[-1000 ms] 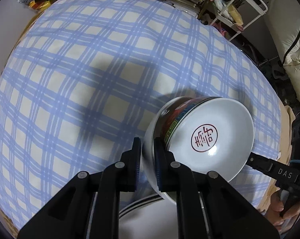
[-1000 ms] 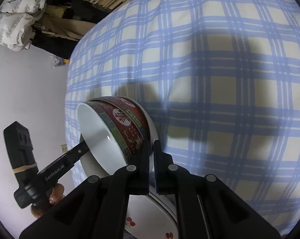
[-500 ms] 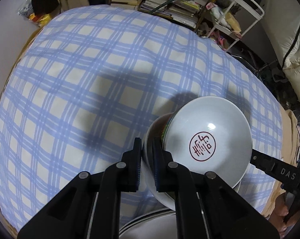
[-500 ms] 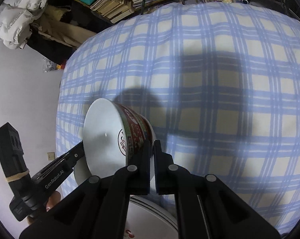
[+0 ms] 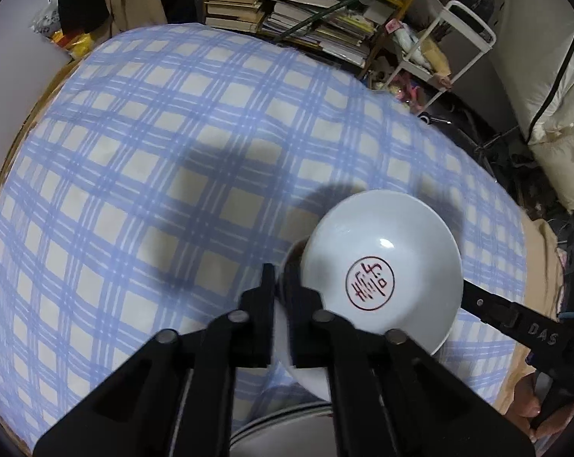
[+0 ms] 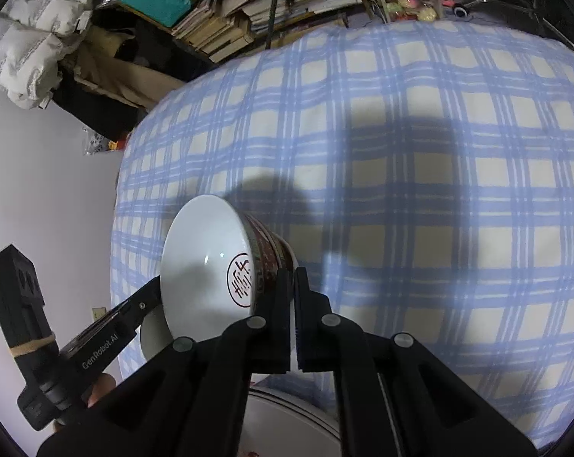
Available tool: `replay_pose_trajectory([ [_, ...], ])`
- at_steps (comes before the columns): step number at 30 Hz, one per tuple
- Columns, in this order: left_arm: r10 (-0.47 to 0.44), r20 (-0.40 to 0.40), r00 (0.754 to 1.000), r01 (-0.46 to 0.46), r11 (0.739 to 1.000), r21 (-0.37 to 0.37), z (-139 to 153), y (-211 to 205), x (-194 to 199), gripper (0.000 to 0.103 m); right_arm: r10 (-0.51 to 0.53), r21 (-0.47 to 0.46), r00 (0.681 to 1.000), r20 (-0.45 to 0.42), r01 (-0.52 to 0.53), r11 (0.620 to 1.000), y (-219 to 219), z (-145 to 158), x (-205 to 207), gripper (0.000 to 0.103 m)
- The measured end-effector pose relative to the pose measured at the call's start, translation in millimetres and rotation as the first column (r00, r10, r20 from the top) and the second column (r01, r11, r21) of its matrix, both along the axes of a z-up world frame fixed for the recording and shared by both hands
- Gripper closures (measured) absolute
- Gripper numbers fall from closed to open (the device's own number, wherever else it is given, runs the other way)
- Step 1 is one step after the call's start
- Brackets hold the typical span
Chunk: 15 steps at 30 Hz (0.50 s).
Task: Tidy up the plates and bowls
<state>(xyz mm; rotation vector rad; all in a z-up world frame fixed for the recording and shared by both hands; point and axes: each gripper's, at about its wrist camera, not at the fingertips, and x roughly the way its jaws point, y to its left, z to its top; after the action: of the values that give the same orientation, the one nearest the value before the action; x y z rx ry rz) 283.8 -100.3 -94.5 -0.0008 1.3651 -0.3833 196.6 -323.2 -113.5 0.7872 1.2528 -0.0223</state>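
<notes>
"DAS" stands on the right claw (image 5: 540, 329); "GenRobot.AI" stands on the left claw (image 6: 98, 352).

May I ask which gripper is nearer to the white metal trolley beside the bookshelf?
Right. The right gripper clamps the stacked bowls on the rim facing the white metal trolley; the left gripper clamps the opposite rim, farther away.

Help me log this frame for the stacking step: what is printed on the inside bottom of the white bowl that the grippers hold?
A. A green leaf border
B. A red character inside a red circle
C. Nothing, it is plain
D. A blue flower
B: both wrist views show the white bowl with a red character ringed by a red circle at the centre of its inside.
</notes>
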Motion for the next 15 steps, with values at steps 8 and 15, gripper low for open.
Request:
replay_pose_trajectory([
  [8,0.000,-0.056,0.998,-0.001,1.000,-0.014,-9,14,-2,0.096,0.061,0.006,0.998,-0.031,-0.061,0.998,1,-5,-8,0.101],
  [15,-0.064,-0.048,0.997,0.068,0.994,0.083,-12,10,-22,0.090,0.143,-0.024,0.987,-0.079,-0.145,0.989,9,-10,-17,0.101],
])
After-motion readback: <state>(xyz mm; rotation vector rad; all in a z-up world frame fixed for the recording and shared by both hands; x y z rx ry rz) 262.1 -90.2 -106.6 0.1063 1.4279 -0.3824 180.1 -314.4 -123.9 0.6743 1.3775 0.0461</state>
